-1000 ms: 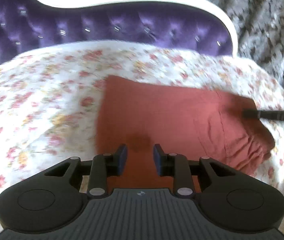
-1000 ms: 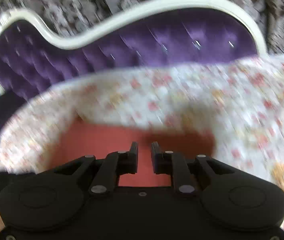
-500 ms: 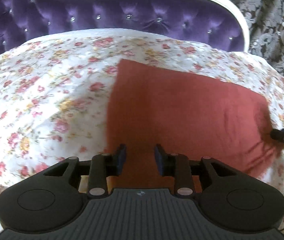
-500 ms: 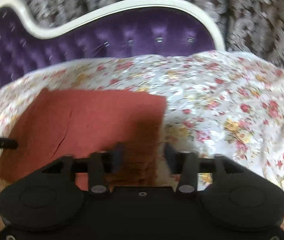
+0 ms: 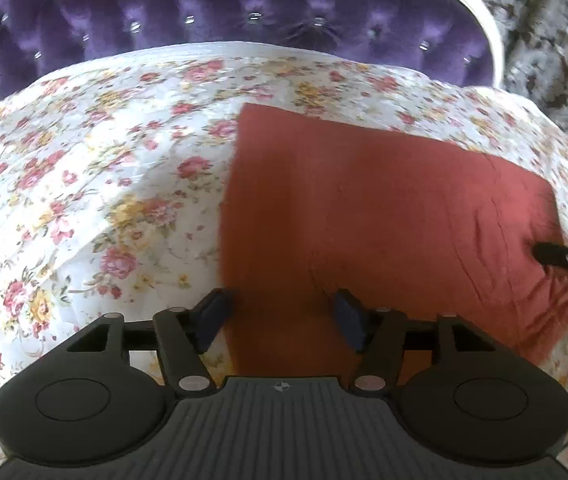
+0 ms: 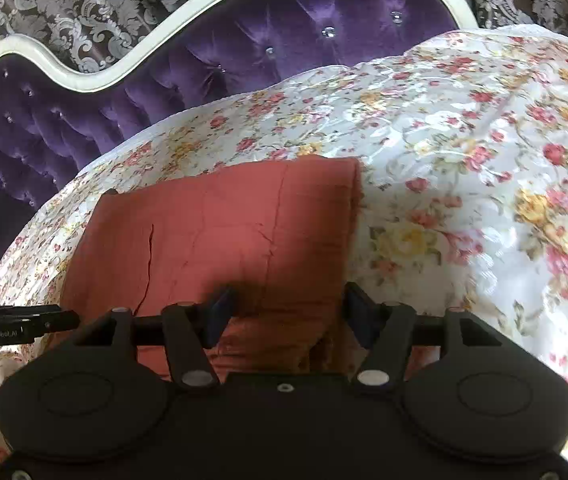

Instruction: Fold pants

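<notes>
Left wrist view: the pants (image 5: pixel 383 216), rust-red and folded into a flat rectangle with faint creases, are being carried by the floral bedspread (image 5: pixel 96 184), towards its right edge, below the purple tufted headboard (image 5: pixel 220 20). The left gripper (image 5: pixel 282 312) is being opened, its jaws spread over the near left corner of the pants, with nothing pinched. The right gripper's finger (image 5: pixel 567 259) is being shown at the far right end.

Right wrist view: the pants (image 6: pixel 220 232) are being seen towards the bedspread's (image 6: pixel 463 160) left edge. The right gripper (image 6: pixel 287 312) is being opened over their near right corner, pads clear of cloth. Lettering on the left gripper (image 6: pixel 24 326) is being shown, seemingly "GenRobot.AI".
</notes>
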Demonstrator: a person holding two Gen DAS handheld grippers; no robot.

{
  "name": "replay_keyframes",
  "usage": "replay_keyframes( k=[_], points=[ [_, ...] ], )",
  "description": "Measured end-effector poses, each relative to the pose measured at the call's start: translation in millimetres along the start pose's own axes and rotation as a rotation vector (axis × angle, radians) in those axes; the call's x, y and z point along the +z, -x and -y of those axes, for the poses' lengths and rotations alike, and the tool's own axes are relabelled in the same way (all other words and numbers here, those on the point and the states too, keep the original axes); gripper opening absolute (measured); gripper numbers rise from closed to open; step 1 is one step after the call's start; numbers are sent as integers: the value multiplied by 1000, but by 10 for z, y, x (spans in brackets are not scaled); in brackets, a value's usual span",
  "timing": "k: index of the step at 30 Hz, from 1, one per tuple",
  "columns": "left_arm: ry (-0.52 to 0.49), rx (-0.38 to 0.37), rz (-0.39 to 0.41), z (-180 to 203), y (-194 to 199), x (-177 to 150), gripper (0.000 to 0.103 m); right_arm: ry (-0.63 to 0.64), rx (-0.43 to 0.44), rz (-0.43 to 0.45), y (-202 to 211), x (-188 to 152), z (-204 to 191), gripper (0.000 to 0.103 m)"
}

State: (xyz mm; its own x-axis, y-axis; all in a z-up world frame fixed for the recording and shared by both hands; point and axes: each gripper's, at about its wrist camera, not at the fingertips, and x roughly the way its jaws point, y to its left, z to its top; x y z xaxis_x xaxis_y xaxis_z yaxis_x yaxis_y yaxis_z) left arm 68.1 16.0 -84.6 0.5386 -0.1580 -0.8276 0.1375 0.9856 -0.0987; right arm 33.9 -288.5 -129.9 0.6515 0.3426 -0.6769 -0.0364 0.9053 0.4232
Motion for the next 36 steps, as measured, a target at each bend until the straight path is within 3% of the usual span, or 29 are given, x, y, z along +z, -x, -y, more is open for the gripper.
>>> replay_keyframes(
  k=[4, 7, 13, 21, 23, 25, 27, 30, 33, 36],
  points=[
    [73, -37, -19, -160, -89, 33, 70, 32, 10, 2, -31, 8, -22, 70],
    [44, -41, -18, -115, -130, 75, 76, 46, 22, 9, -55, 13, -21, 72],
    [-40, -80, -17, 118, -293, 209, 81, 86, 43, 28, -117, 23, -45, 77],
    [-18, -97, -13, 130, -397, 333, 82, 55, 99, 49, -207, 120, 27, 78],
    [-20, -80, -2, 152, -384, 323, 75, 34, 120, 62, -241, 145, 63, 78],
    [-19, -67, 16, 161, -340, 317, 47, 23, 124, 71, -258, 153, 71, 67],
    [-19, -60, 37, 161, -283, 321, 28, 44, 99, 77, -256, 143, 52, 51],
    [-31, -43, 53, 182, -214, 345, 14, 36, 109, 85, -222, 127, -5, 35],
    [-56, -19, 77, 165, -129, 405, 14, 86, 71, 103, -134, 184, -203, 31],
    [-38, 2, 98, 6, -89, 519, 14, 89, 107, 142, -67, 295, -353, 30]
  ],
)
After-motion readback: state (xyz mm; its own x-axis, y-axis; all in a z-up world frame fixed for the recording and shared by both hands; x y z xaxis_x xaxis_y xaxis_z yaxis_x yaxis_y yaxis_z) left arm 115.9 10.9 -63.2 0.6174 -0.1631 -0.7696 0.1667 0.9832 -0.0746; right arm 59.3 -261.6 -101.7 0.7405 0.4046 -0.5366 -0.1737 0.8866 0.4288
